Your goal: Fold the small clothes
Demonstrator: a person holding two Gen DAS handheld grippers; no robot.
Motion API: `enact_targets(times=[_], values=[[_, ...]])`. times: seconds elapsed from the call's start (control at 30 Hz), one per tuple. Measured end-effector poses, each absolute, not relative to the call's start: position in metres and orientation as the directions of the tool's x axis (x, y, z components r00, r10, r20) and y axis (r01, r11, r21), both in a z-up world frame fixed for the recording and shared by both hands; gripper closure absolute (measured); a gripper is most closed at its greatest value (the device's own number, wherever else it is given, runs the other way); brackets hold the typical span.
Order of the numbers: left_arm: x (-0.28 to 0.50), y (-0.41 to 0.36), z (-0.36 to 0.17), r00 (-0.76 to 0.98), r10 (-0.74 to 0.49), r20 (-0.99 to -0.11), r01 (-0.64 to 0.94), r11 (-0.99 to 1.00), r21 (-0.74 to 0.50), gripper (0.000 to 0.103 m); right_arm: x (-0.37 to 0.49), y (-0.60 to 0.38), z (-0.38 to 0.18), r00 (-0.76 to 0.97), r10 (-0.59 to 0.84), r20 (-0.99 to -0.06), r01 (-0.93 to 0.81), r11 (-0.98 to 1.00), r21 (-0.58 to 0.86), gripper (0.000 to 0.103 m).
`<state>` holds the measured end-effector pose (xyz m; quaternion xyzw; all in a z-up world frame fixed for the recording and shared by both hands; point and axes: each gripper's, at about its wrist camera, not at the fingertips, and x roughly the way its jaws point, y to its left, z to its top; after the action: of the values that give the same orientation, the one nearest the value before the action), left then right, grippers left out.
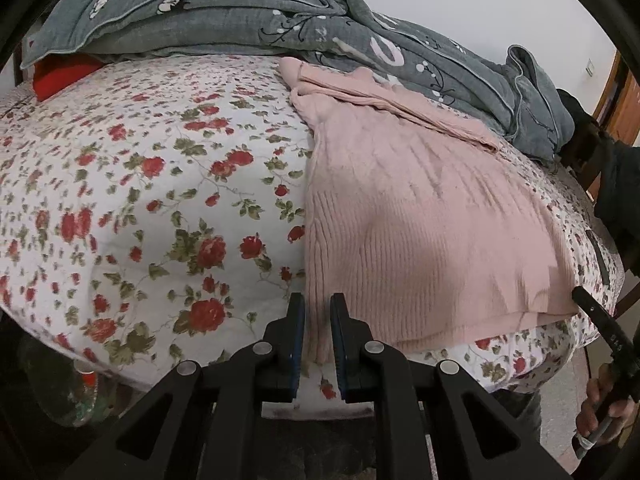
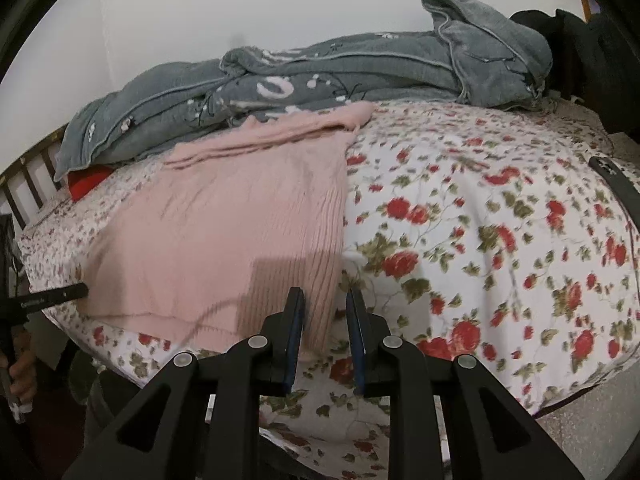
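Note:
A pink ribbed knit garment (image 1: 420, 216) lies flat on the floral bedspread, hem at the near edge; it also shows in the right wrist view (image 2: 224, 224). My left gripper (image 1: 318, 304) is at the garment's near left corner, fingers narrowly apart with the pink edge between them; I cannot tell whether they pinch it. My right gripper (image 2: 326, 298) is open at the garment's near right corner, the cloth edge by its left finger. Each gripper's tip shows at the far corner in the other view: the right one (image 1: 588, 300), the left one (image 2: 72, 292).
A grey patterned quilt (image 1: 280, 20) is heaped along the back of the bed against the wall. The floral bedspread (image 1: 140, 200) covers the rest. A red item (image 1: 60, 76) lies under the quilt. A dark strap (image 2: 616, 184) lies on the right of the bed.

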<state>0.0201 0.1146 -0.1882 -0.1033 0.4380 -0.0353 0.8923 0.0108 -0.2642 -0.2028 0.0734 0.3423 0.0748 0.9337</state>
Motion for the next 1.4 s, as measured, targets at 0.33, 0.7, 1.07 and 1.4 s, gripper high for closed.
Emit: enact_targets(times=[0.33,0.7,1.07,1.4], values=[[0.009,0.116,-0.142,0.612,-0.134,-0.779,-0.052,0.977,-0.209,0.085,-0.006,-0.273,-0.157,0.772,0.267,-0.577,-0.139,0.956,0.256,0.081],[-0.005,0.112,-0.110,0.660,-0.130,-0.740,-0.059,0.973,-0.224,0.079,-0.023,-0.274,-0.117,0.815,0.255,-0.520,-0.151,0.960,0.235,0.075],[-0.001,0.110,-0.129,0.678,-0.164,-0.717,-0.015,0.972,-0.236,0.038,0.008,-0.261,-0.112,0.806,0.281,-0.522,-0.186,0.956,0.227,0.071],[0.021,0.108,-0.175,0.635,-0.191,-0.749,0.005,0.970,-0.244,0.041,0.012,-0.268,-0.141,0.774,0.206,-0.599,-0.121,0.976,0.178,0.071]])
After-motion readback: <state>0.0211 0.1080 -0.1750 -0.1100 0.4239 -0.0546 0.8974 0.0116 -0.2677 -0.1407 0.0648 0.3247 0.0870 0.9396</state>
